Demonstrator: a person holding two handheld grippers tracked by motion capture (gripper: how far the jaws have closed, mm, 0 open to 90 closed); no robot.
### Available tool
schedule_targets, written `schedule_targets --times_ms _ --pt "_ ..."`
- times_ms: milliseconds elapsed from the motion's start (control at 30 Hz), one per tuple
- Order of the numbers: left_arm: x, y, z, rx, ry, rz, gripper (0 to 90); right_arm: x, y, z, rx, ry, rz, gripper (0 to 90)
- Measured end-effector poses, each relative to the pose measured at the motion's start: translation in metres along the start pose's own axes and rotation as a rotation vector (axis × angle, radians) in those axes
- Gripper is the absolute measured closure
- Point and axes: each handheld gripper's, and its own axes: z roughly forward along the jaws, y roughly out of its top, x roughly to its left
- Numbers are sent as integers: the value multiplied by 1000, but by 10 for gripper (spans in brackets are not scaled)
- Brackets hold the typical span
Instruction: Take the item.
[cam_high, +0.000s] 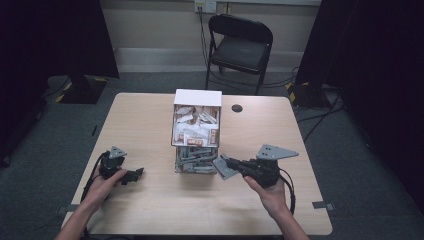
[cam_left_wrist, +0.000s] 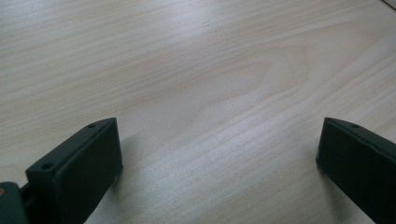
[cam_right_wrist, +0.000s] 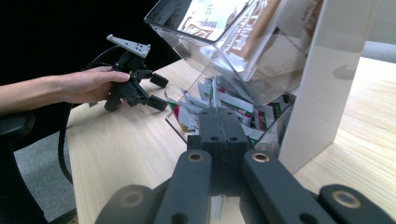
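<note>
Packet (cam_high: 225, 167), grey, pinched flat between pressed-together jaws of right gripper (cam_high: 231, 164), just outside lower tier of clear dispenser box (cam_high: 197, 131) at table (cam_high: 150, 210) centre. Judged: packet pulled out of box, pick step done; carrying away and setting down left. Box upper tier full of white and brown sachets (cam_high: 196, 125), lower tier stocked with grey ones. Left gripper (cam_high: 136, 174) at 8 o'clock from box, resting on bare wood, jaws spread wide, empty. Right gripper at 4 o'clock from box.

Bare tabletop (cam_high: 150, 120) left and front of dispenser box (cam_high: 197, 131); box blocks centre between claws.
</note>
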Motion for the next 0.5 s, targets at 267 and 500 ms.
schedule_targets --times_ms 267,500 --pt "0 0 0 0 0 0 0 -9 1 -8 3 -36 -1 900" --pt "0 0 0 0 0 0 0 -19 3 -14 -12 -62 16 900"
